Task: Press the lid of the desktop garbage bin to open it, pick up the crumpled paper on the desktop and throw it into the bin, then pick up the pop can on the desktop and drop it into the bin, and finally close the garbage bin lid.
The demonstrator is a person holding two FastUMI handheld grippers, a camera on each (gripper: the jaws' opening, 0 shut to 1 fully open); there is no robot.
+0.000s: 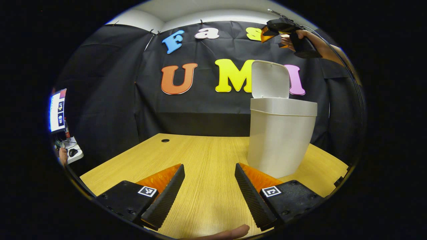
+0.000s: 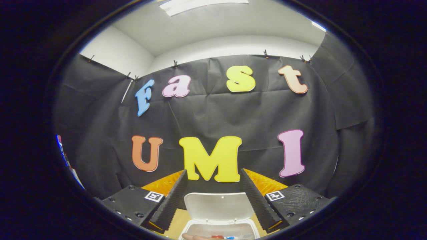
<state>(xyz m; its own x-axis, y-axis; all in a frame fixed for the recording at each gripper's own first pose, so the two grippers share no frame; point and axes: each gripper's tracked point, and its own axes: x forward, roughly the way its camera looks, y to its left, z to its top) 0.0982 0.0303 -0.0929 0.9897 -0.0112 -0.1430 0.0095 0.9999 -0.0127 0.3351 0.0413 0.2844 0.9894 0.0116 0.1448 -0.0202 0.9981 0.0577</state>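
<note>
A: Left tongs (image 1: 209, 195)?
B: Spread wide, holding nothing, low over the pale wooden desk (image 1: 206, 156); the white plastic bin (image 1: 281, 140) stands at two o'clock, hinged lid (image 1: 270, 80) up

A: Right tongs (image 2: 213, 200)?
B: Parted too, nothing between them, above the bin's mouth

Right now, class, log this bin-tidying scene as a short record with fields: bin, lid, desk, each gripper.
bin: white plastic desktop bin, upright on the desk's right side
lid: white hinged lid, raised open
desk: light wooden desktop, bare in front of the bin
left gripper: low over the desk, jaws apart, holding nothing
right gripper: above the open bin, jaws apart, holding nothing
</note>
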